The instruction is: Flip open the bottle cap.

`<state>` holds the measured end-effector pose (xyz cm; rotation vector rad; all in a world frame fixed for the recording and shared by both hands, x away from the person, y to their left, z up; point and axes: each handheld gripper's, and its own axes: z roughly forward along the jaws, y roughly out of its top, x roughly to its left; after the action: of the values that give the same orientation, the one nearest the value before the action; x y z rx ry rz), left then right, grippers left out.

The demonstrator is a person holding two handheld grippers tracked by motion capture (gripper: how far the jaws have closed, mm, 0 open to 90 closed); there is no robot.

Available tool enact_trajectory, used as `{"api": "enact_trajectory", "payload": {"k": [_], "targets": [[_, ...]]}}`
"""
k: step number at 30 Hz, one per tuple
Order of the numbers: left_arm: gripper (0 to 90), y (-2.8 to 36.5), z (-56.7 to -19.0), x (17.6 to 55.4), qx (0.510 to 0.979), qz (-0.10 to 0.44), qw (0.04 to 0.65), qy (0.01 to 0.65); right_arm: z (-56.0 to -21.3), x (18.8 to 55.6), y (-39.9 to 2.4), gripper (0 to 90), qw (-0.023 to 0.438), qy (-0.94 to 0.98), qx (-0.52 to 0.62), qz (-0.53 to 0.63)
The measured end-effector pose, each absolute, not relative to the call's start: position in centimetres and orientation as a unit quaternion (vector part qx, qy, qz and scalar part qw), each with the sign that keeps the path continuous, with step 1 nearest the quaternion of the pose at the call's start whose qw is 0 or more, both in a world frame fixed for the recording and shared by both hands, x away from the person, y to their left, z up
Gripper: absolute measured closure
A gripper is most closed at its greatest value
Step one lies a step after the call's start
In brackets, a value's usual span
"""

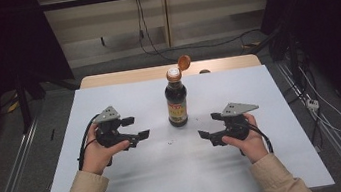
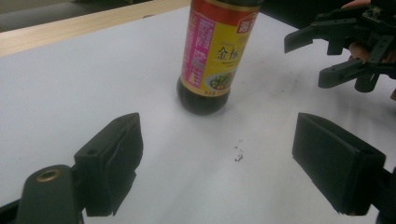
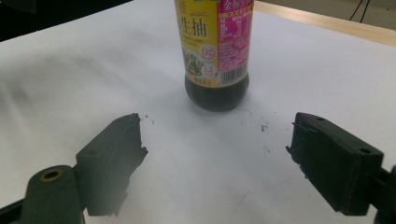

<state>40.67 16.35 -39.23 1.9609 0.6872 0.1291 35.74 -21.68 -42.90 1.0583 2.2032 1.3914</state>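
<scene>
High view: we see the bottle (image 1: pixel 176 97) standing upright on the white sheet of the bench (image 1: pixel 135 181), toward the far edge and about midway between the left and right edges. Its orange flip cap (image 1: pixel 183 62) is hinged open. The left tongs (image 1: pixel 135 128) sit to the bottle's left and the right tongs (image 1: pixel 209 128) to its right, both near it but apart from it, both empty and spread.

Left gripper view: the jaws stand wide with bare bench between them; the bottle (image 2: pixel 212 56) is ahead and clear of both pads. The right tongs (image 2: pixel 313 58) show at the upper right, also spread. We note a few dark specks (image 2: pixel 238 154) on the sheet.

Right gripper view: jaws wide, nothing held; the bottle (image 3: pixel 215 56) is ahead, nearer the left jaw's line.

Risks, as we judge them:
- The bottle is tall, narrow-based and open. A push from one side high on the body could tip it and spill dark sauce across the sheet.
- If both tongs close unevenly, the first pad to touch may slide it toward the far edge.
- The label looks glossy; a loose grip may slip.
- The raised cap could snag on a jaw coming from above.
</scene>
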Motion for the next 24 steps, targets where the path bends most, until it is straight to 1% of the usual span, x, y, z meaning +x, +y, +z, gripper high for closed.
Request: {"api": "enact_trajectory", "payload": {"k": [3,9,24], "targets": [[16.1,17.0,-39.8,40.3,0.811,0.06,0.505,0.289,-42.9,35.2,-22.1,16.5,0.164,0.772,0.371,0.49],[16.1,18.2,-40.9,39.6,0.805,0.055,0.508,0.3,-43.2,34.2,-23.2,16.5,0.17,0.773,0.375,0.483],[14.3,20.7,-41.9,37.5,0.805,0.063,0.509,0.298,-44.1,30.8,-26.7,16.5,0.184,0.761,0.398,0.478]]}}
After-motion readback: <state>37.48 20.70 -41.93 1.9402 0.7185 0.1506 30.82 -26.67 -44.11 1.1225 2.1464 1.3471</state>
